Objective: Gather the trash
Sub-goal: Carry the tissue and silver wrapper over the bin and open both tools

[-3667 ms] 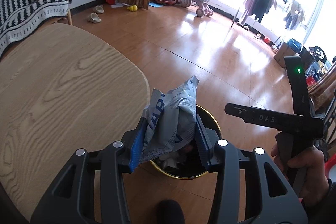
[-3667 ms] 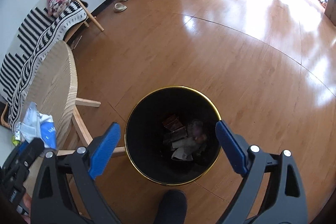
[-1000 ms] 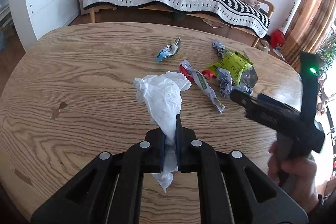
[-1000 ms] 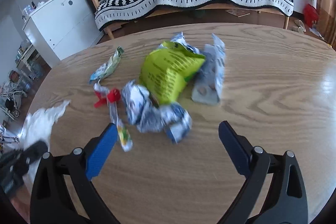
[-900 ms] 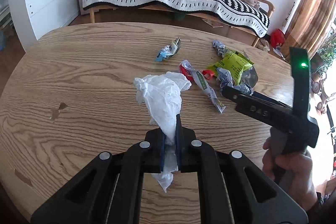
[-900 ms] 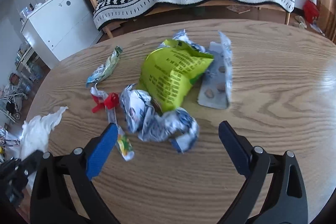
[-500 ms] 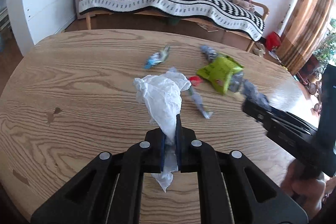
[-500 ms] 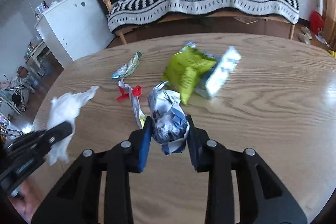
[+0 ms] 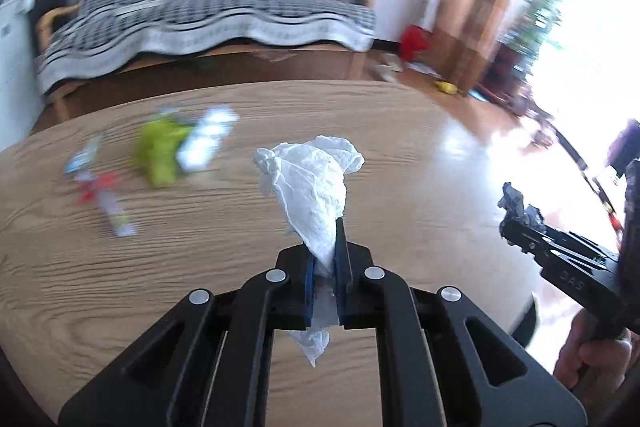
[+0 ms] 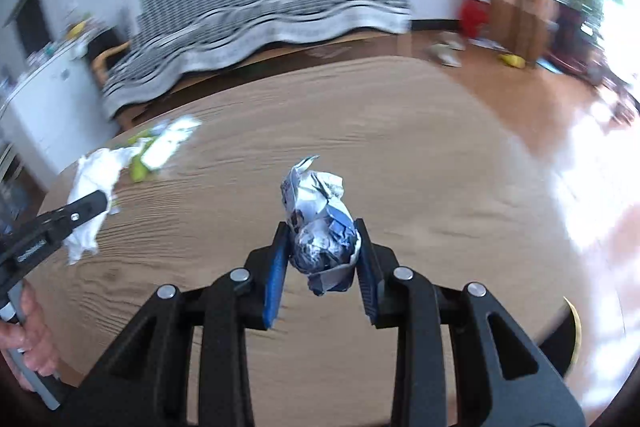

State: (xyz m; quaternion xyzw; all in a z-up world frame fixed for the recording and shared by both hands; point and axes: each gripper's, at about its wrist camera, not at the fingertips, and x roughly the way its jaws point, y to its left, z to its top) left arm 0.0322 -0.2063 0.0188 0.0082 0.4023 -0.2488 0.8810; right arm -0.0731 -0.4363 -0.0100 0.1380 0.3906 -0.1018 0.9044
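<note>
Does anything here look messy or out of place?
Yes: wrappers litter the wooden table, a green packet and a red-and-white wrapper among them. The left tool grips a white tissue; the right tool grips a crumpled wrapper.

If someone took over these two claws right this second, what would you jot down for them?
Left claw: shut on a white tissue, held above the table.
Right claw: shut on a crumpled wrapper, also above the table.
Bin: only its gold rim shows, past the table's right edge.
Done: both pieces are picked up.
Left: drop both in the bin, then return for the green bag, the silvery packet against it and the small wrappers to their left. The view is blurred, so count them on arrival.
</note>
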